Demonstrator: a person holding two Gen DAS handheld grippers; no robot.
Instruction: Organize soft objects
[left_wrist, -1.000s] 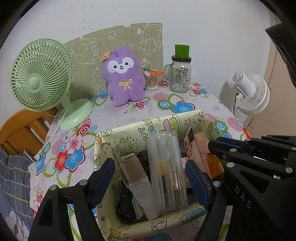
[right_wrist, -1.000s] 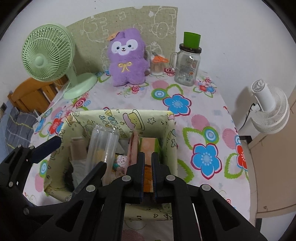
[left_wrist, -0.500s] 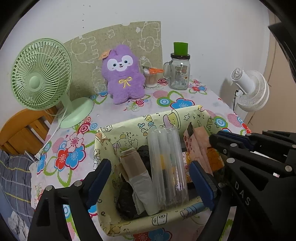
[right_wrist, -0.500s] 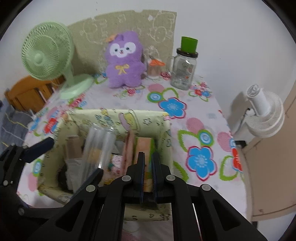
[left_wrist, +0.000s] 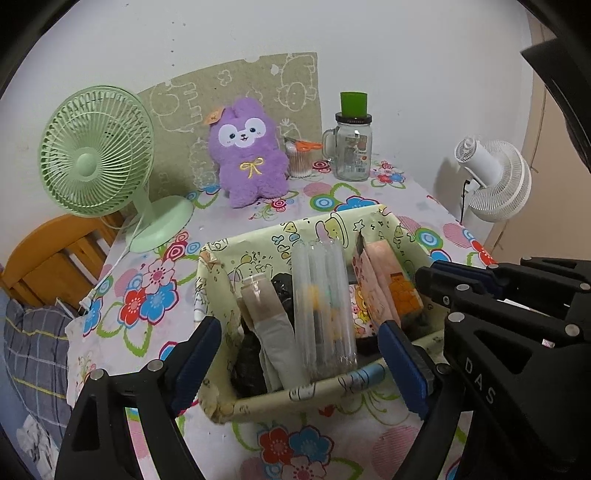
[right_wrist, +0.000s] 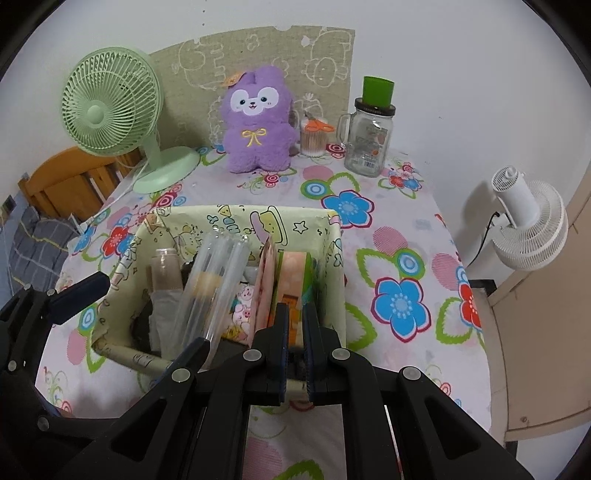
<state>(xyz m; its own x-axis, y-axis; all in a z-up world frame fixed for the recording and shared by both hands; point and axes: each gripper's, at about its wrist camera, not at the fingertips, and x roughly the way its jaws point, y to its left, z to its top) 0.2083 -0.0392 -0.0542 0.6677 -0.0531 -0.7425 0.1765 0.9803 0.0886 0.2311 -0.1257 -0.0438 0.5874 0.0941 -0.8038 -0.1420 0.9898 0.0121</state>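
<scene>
Your left gripper (left_wrist: 299, 354) fingers (left_wrist: 402, 363) just widened and stand far apart over the near end of the storage box (left_wrist: 258, 400), gripping nothing. Your right gripper (right_wrist: 294, 334) fingers (right_wrist: 282, 343) are nearly closed at the box's near right rim; whether they pinch anything, cannot tell. Box sits mid-desk (right_wrist: 399, 258), packed with a clear tube pack (left_wrist: 325, 306) and pouches. Purple plush (right_wrist: 258, 122) stands upright at the far edge, between the green fan (right_wrist: 110, 107) and glass jar (right_wrist: 367, 140), well apart from the box.
</scene>
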